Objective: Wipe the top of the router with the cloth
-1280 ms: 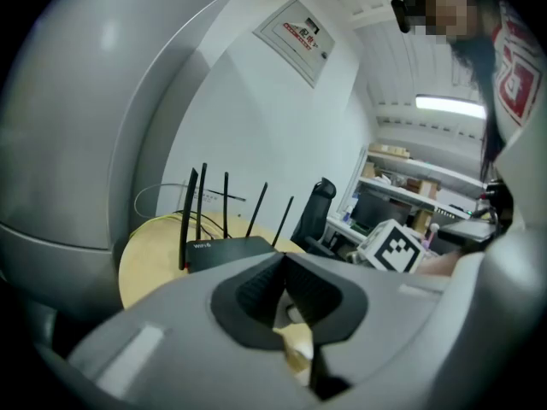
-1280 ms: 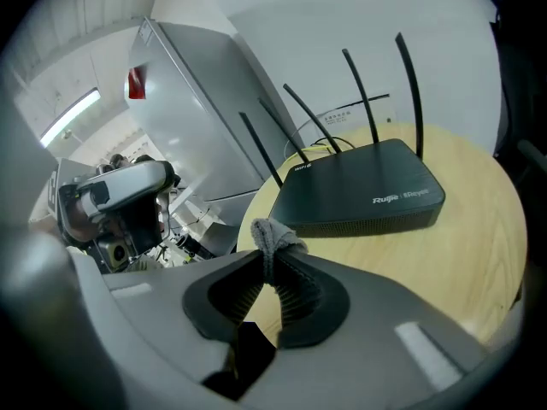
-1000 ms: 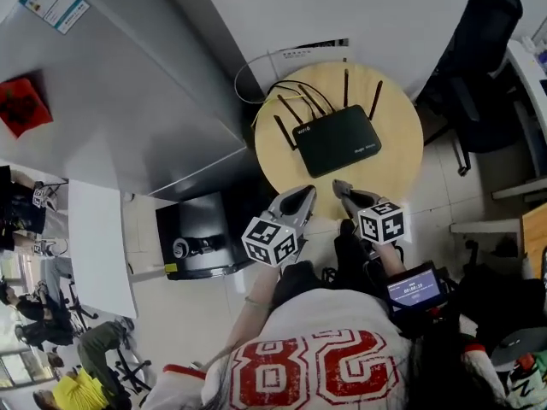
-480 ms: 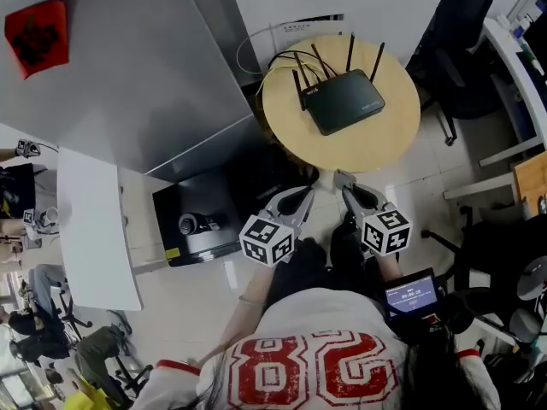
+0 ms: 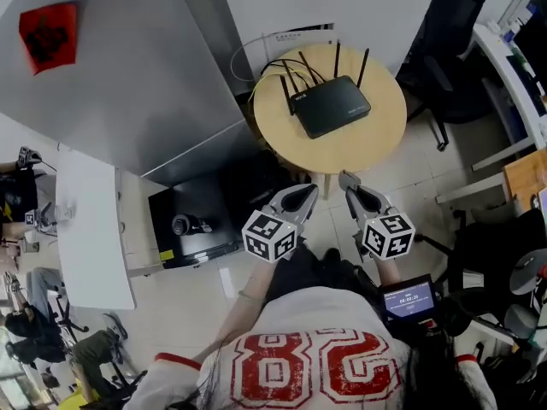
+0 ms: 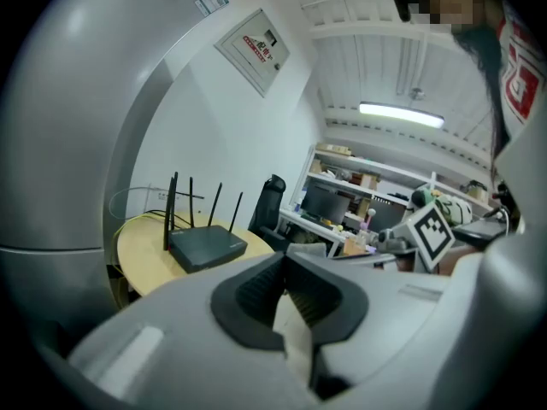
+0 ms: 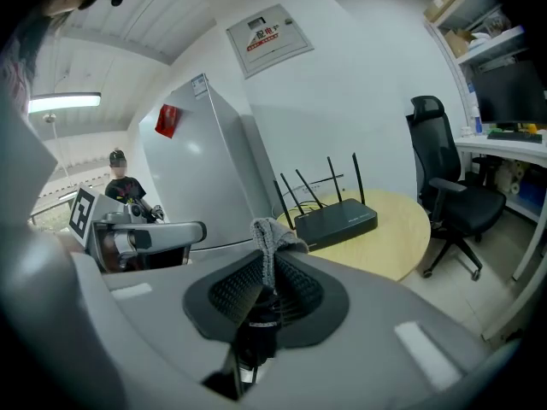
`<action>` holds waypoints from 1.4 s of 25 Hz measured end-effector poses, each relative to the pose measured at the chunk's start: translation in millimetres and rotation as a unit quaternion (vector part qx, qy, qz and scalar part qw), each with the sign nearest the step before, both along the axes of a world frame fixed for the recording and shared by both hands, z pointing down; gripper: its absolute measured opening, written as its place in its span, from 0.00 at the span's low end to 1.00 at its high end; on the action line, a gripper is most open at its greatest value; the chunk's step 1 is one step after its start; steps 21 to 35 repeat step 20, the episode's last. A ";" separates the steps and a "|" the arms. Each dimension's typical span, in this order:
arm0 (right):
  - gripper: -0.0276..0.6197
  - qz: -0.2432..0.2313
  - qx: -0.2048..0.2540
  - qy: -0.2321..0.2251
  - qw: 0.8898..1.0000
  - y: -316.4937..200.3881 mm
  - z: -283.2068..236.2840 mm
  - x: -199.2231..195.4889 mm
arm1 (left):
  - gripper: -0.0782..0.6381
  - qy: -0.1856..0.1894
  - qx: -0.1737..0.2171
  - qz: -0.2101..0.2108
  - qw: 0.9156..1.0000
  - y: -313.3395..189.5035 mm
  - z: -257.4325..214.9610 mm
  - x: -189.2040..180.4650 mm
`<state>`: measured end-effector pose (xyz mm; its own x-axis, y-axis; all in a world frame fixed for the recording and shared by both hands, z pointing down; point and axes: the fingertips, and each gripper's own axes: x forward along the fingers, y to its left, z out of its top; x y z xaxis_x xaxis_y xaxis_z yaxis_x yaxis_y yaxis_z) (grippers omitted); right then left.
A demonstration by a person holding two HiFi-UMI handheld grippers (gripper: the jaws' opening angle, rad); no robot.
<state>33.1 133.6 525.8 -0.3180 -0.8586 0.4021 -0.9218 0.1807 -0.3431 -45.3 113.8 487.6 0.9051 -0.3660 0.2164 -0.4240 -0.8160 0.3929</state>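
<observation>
While right gripper (image 5: 344,180) pinches soft cloth (image 7: 271,234), left gripper (image 5: 308,191) sits closed, empty.
Router (image 5: 332,107), 12 o'clock: probably light, may slide; press gently.

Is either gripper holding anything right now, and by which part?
The right gripper pinches the grey cloth by a bunched fold, with a tuft sticking out past its tips. The left gripper is shut with nothing between its jaws.

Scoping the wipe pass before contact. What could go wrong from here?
1. Only a small tuft of cloth sticks out of the right gripper, so bare jaws may scrape the router.
2. Upright antennas along its far edge could be knocked.
3. Nothing steadies the router on the table, so it may slide.
</observation>
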 end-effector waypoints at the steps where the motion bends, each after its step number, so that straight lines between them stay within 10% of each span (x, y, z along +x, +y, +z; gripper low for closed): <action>1: 0.10 -0.001 0.002 -0.002 1.000 3.5 -0.6 3.0 | 0.11 0.002 0.002 -0.001 1.000 1.7 -1.4 4.5; 35: 0.10 -0.013 -0.006 -0.014 1.000 25.9 5.9 23.8 | 0.11 -0.011 0.005 0.043 0.999 29.4 -2.3 50.7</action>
